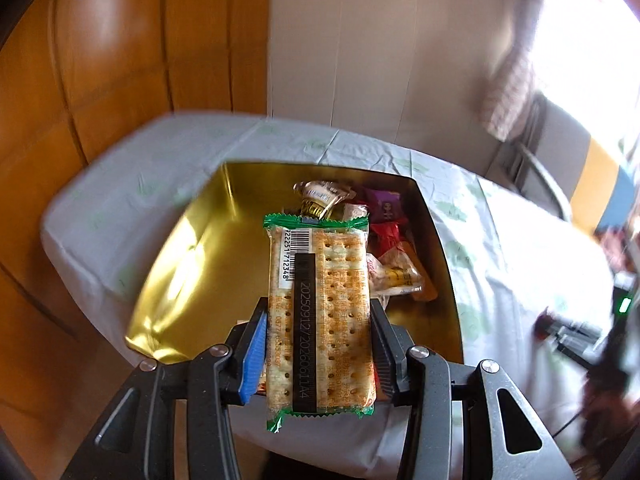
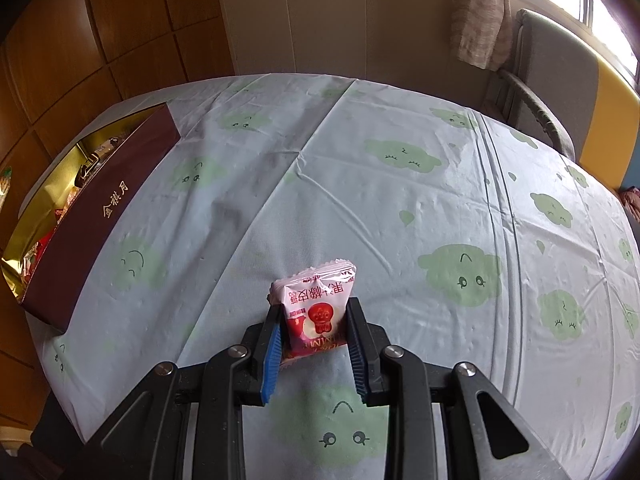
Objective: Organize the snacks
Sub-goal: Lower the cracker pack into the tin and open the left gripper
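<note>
My left gripper (image 1: 318, 316) is shut on a long cracker packet (image 1: 320, 312) with green ends, held lengthwise above the gold-lined box (image 1: 188, 264). Several wrapped snacks (image 1: 380, 236) lie piled in the box's far right part. My right gripper (image 2: 314, 320) is shut on a small pink and red candy packet (image 2: 316, 304), held just over the tablecloth. From the right wrist view the box (image 2: 104, 208) shows its dark red outer wall at the left, with snacks inside.
The table wears a pale blue cloth (image 2: 360, 184) printed with green faces. A grey chair (image 2: 536, 80) with a draped cloth stands behind the table on the right. Wooden panels (image 1: 100, 60) line the left wall. Dark equipment (image 1: 580, 332) sits blurred at the right edge.
</note>
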A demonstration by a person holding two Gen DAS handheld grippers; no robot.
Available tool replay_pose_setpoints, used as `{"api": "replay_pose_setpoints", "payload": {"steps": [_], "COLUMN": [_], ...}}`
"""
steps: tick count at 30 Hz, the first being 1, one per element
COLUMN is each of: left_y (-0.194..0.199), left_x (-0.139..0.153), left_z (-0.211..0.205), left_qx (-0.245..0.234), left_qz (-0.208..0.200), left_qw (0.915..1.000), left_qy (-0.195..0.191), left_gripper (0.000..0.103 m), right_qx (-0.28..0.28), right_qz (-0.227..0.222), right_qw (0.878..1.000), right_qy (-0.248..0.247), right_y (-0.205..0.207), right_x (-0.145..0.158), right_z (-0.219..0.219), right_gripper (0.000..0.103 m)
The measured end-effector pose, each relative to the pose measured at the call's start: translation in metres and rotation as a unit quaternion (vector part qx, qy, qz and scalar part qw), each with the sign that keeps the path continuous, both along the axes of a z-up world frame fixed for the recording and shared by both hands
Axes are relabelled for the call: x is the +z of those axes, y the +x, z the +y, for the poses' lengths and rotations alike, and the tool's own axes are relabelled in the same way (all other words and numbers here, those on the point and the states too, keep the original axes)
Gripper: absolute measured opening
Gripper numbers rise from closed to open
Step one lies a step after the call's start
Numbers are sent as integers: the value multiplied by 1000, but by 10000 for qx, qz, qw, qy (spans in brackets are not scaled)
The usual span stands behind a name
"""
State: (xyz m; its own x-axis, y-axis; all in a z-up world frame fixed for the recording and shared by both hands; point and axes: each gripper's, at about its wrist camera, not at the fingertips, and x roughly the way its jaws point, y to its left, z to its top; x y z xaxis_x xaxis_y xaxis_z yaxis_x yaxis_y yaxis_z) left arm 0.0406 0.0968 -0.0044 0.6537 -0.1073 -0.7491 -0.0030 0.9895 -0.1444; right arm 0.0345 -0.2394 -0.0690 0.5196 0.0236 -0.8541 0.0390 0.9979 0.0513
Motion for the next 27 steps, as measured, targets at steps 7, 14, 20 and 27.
{"api": "replay_pose_setpoints", "payload": {"steps": [7, 14, 20, 27], "left_y": [35, 79, 110, 97], "left_x": [-7, -31, -57, -57], "left_z": [43, 27, 23, 20], "left_qx": [327, 238, 359, 482], "left_qz": [407, 649, 963, 772], "left_qw": [9969, 9972, 9947, 9953], "left_qy": [-583, -278, -37, 330], "left_gripper": [47, 47, 47, 53], "right_qx": [-48, -107, -135, -159], "right_qz": [-12, -6, 8, 7], "right_qw": [10000, 9999, 9999, 9999], "right_qy": [16, 15, -1, -5], "right_y": [0, 0, 0, 0], "right_x": [0, 0, -1, -1], "right_z": [0, 0, 1, 2], "right_gripper": [30, 30, 30, 30]}}
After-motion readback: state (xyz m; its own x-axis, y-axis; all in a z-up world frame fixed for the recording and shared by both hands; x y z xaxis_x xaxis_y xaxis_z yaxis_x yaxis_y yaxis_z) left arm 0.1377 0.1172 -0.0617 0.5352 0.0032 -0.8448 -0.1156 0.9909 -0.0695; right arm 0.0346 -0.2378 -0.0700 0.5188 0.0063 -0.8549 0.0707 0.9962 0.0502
